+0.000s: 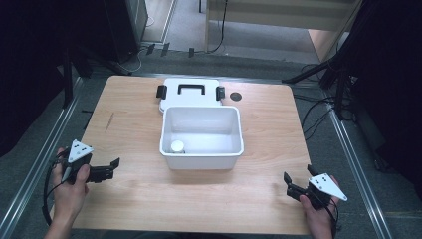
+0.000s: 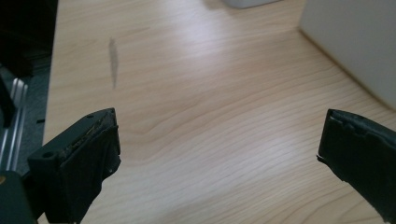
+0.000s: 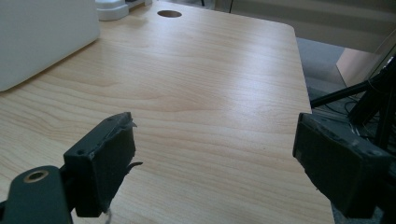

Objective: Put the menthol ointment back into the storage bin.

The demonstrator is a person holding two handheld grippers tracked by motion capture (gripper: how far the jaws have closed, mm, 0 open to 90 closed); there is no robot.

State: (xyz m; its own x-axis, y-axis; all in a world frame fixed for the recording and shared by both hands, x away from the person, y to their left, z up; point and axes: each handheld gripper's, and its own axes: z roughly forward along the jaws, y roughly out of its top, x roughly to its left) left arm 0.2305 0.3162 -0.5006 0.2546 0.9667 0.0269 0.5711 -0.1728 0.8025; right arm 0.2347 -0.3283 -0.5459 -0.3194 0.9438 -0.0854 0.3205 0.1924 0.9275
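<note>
Resting near the front corners of the wooden table [image 1: 139, 199], the left gripper [image 1: 112, 169] and the right gripper [image 1: 289, 185] both had their jaws spread wide with nothing between them. The white plastic bin [image 1: 201, 159] stood ahead of and between the two pairs of jaws, well apart from each; in the left gripper view its wall [image 2: 355, 46] lay beyond the right-hand jaw, and in the right gripper view its wall [image 3: 42, 37] lay beyond the left-hand jaw. Its lid [image 1: 189, 89], with a black handle [image 1: 191, 88], lay flat just behind it, touching its far rim. A small white cup [image 1: 177, 146] sat inside. The bin looked light, stiff and smooth, likely slippery, so a thin rim edge seemed the best hold.
</note>
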